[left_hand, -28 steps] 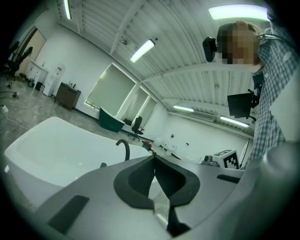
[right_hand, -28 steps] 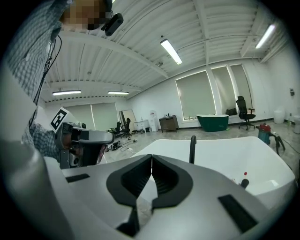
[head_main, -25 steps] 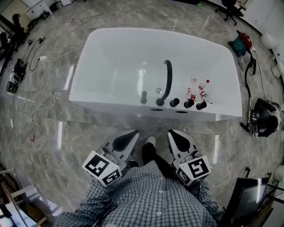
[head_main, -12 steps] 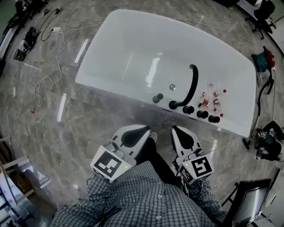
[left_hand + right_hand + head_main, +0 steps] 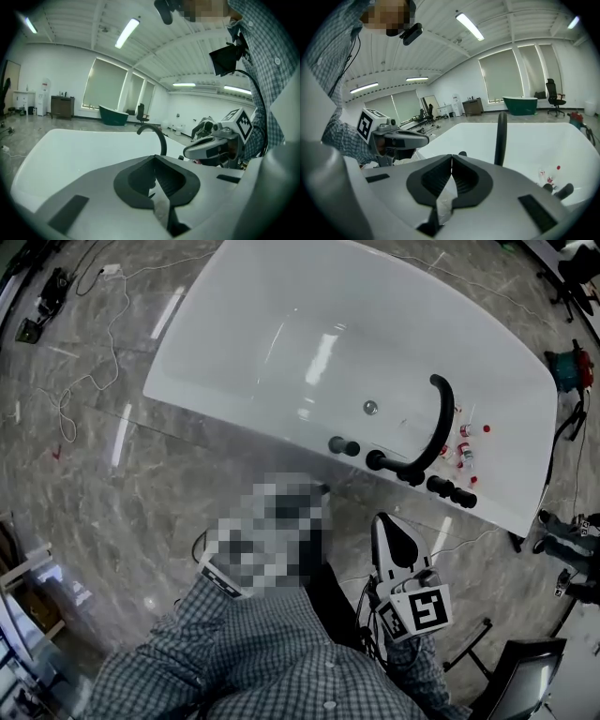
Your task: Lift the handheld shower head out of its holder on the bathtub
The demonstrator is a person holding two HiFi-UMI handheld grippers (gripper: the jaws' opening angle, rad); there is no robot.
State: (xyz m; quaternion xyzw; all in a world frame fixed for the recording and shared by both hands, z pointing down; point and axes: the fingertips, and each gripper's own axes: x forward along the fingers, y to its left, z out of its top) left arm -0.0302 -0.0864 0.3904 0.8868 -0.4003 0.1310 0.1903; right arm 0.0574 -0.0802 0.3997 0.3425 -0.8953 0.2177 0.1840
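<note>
Left claw (image 5: 154, 157) and right claw (image 5: 451, 157) are both clenched, with nothing between the jaws, and are held side by side short of the white bathtub (image 5: 216, 352). On the tub's near rim, the handheld shower head (image 5: 342, 445) sits in its holder, left of the black curved spout (image 5: 437, 423) and apart from both claws.

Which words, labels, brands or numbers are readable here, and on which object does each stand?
None can be read.
The cube on the right gripper bears only a black-and-white square marker, no letters.
The small bottles on the bathtub rim show too small to read any print.
</note>
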